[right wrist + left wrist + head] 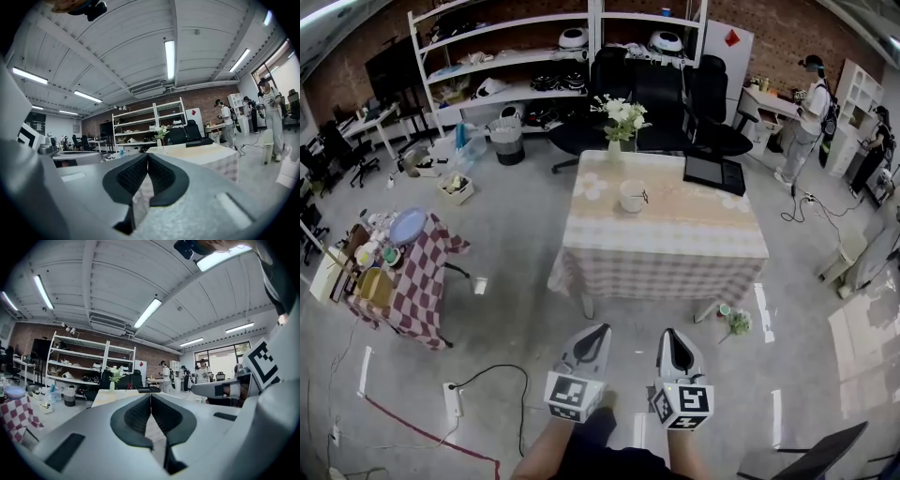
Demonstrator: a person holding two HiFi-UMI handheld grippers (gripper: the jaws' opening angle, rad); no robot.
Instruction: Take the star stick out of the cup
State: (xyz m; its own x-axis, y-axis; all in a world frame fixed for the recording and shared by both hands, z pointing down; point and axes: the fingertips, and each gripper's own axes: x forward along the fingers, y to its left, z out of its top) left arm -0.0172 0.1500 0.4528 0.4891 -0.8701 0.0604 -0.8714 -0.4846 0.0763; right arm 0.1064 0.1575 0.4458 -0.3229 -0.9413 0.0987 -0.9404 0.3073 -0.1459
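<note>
Concrete-floored workshop; a table [675,246] in checked cloth stands at centre. White cup [632,196] sits toward the table's far edge, about midway along it, with the star stick [644,197] in it, at its right rim. Flower vase [615,148] stands at the far edge behind it. Left gripper [598,330] and right gripper [672,335]: jaws together, nothing between them, both well short of the table's near edge.

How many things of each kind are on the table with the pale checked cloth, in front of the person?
Vase with flowers: 1
White cup: 1
Stick in the cup: 1
Black flat case: 1
Total: 4
</note>
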